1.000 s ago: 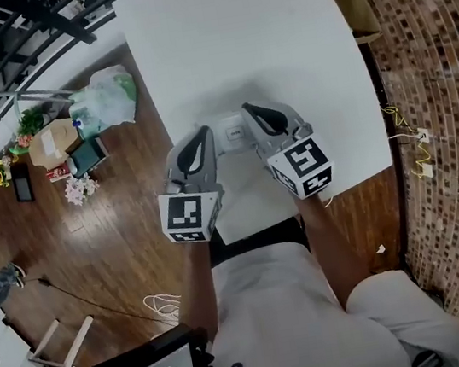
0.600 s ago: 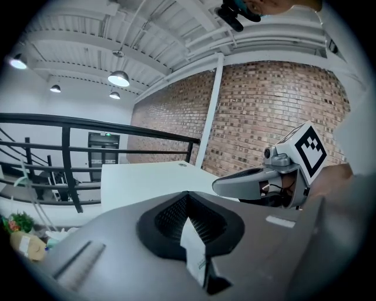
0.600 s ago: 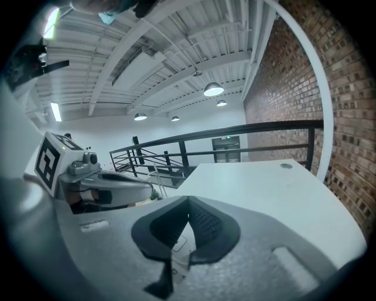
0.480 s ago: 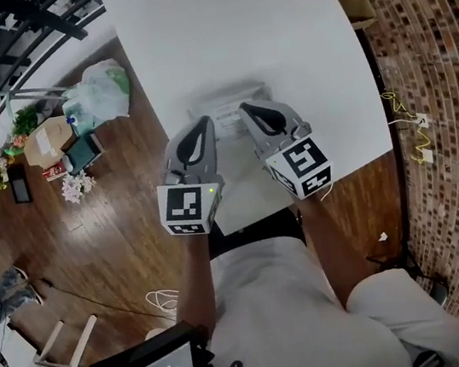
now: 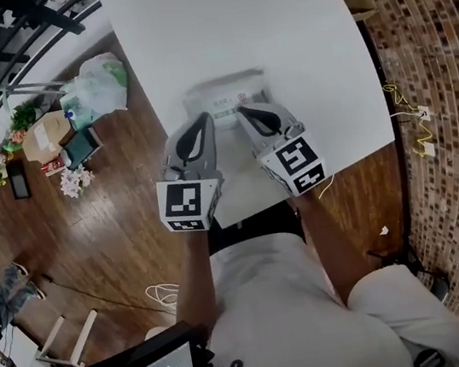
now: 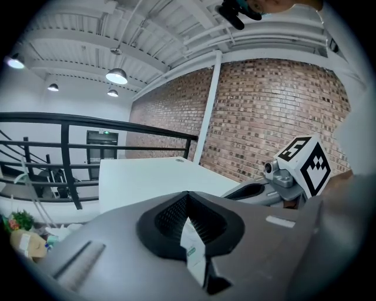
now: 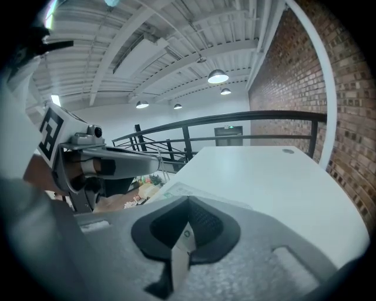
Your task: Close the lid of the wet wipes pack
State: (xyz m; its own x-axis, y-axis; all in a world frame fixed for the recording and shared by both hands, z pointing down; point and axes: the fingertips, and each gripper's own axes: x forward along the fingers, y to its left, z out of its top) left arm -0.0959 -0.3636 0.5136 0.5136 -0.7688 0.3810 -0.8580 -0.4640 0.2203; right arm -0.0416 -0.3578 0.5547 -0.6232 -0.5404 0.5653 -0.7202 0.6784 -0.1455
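The wet wipes pack lies flat on the white table, white with small print; I cannot tell how its lid stands. Both grippers hover just short of its near edge. My left gripper points at the pack's left corner, jaws shut and empty. My right gripper points at the right part, also shut and empty. In the left gripper view only a sliver of the pack shows through the seam of the left gripper. In the right gripper view the pack lies just past the right gripper.
The table's near edge runs just under the marker cubes. Left of the table, on the wooden floor, lie a plastic bag, a cardboard box and flowers. A black railing borders that side; a brick wall stands to the right.
The pack lay between the two gripper tips a second ago. It now lies beyond them, farther up the table, and more of its top shows. Both grippers stayed shut.
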